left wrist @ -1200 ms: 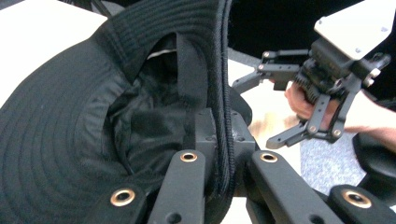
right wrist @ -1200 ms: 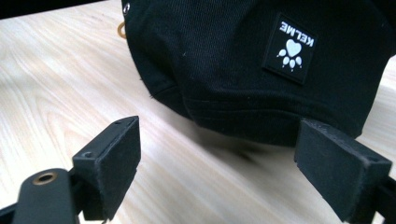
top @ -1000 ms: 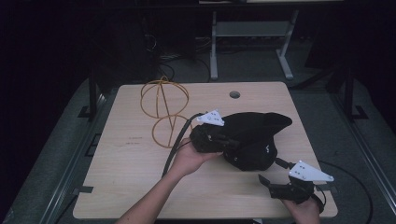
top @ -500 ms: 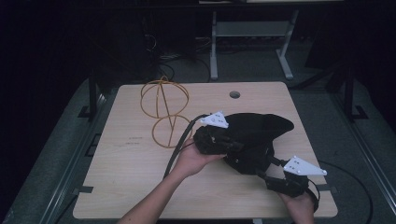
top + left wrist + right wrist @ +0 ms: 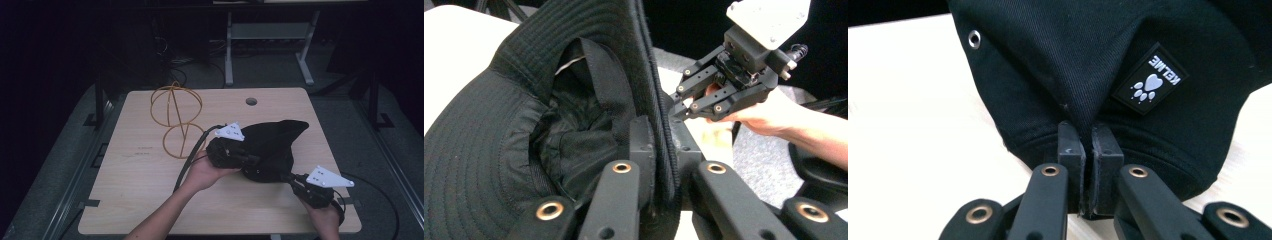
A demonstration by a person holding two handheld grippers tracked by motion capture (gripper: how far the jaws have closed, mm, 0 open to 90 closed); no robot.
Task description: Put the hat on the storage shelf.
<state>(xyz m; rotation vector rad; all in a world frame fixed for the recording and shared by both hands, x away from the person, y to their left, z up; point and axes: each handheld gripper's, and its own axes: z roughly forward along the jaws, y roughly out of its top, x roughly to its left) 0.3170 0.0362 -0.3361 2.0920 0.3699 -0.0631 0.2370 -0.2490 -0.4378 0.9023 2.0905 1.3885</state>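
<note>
A black bucket hat [image 5: 274, 142] lies on its side at the middle right of the wooden table [image 5: 145, 195]. My left gripper [image 5: 252, 160] comes from the left. In the left gripper view its pads [image 5: 644, 145] press on the stitched brim [image 5: 499, 150]; its jaws have just eased open slightly with the brim still between them. My right gripper [image 5: 287, 176] reaches in from the lower right. Its jaws have just been closing, and its pads [image 5: 1070, 145] pinch a fold of the hat [image 5: 1058, 60] just above its lower edge, below a paw-print label [image 5: 1150, 80]. That right gripper [image 5: 676, 111] also appears in the left gripper view.
An orange wire hat stand [image 5: 176, 107] sits at the back left of the table. The left gripper's black cable [image 5: 192, 152] runs across the table toward the person. A round hole [image 5: 251, 101] is near the far edge. A metal frame [image 5: 270, 35] stands on the floor behind.
The right gripper has moved left and up to the hat's near edge and shut on the fabric. The left hand and the hat have stayed put.
</note>
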